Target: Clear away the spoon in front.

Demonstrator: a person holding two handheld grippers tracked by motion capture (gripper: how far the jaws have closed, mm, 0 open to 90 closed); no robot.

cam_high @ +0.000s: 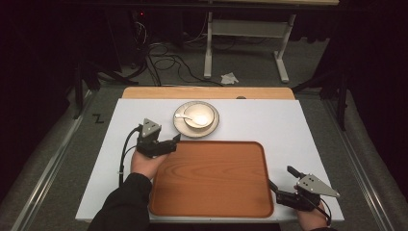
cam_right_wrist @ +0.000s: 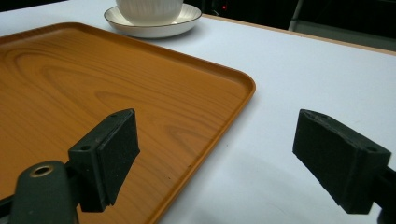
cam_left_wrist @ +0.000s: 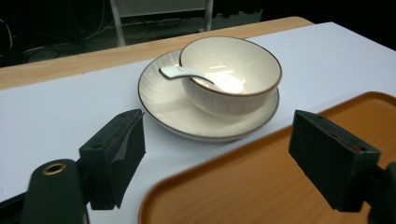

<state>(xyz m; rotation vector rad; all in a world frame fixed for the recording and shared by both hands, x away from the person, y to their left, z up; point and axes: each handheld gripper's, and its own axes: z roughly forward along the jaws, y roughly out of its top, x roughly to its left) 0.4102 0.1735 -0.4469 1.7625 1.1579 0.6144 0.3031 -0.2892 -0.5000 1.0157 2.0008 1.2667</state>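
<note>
Item count: one wooden tray, one saucer, one bowl, one spoon, two grippers.

The tray lies flat on the white table surface, at centre. The saucer sits just beyond the tray's far edge, at 11 o'clock from tray centre, apart from the rim. The bowl stands upright on the saucer; the spoon rests in the bowl, handle over the rim toward 9 o'clock.

The left gripper is at the tray's far-left corner, 10 o'clock, jaws parted with nothing between them, aimed at the saucer. The right gripper is at the tray's near-right corner, 4 o'clock, jaws spread wide, empty, straddling the tray's edge.
</note>
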